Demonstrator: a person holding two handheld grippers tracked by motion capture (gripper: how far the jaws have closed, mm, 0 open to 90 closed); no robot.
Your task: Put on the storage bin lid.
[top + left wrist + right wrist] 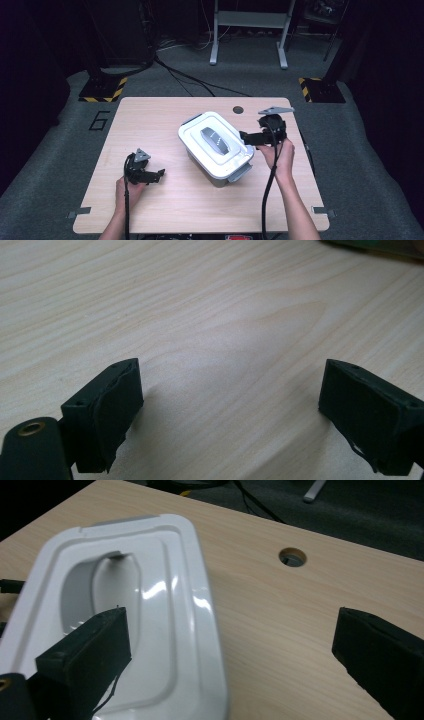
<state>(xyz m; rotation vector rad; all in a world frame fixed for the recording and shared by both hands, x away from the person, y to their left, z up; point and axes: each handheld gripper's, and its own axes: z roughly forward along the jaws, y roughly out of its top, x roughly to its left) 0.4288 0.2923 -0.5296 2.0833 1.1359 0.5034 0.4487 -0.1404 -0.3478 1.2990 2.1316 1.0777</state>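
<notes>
A white lidded box (216,146) sits slightly right of centre on the wooden table (150,115), with a grey handle (215,140) lying in the lid's recess and a grey latch (240,172) at its near end. My right gripper (244,136) is open at the box's right edge, pointing left at it. In the right gripper view the lid (165,605) lies behind the left jaw, bare wood is between the jaws, and that gripper (235,645) holds nothing. My left gripper (159,175) rests open at the front left, over bare wood (230,410).
A round cable hole (238,109) (292,557) is near the table's far edge, behind the right gripper. Grey carpet surrounds the table. Yellow-and-black striped stand feet (102,90) (322,89) and a metal frame (248,30) stand beyond the far edge.
</notes>
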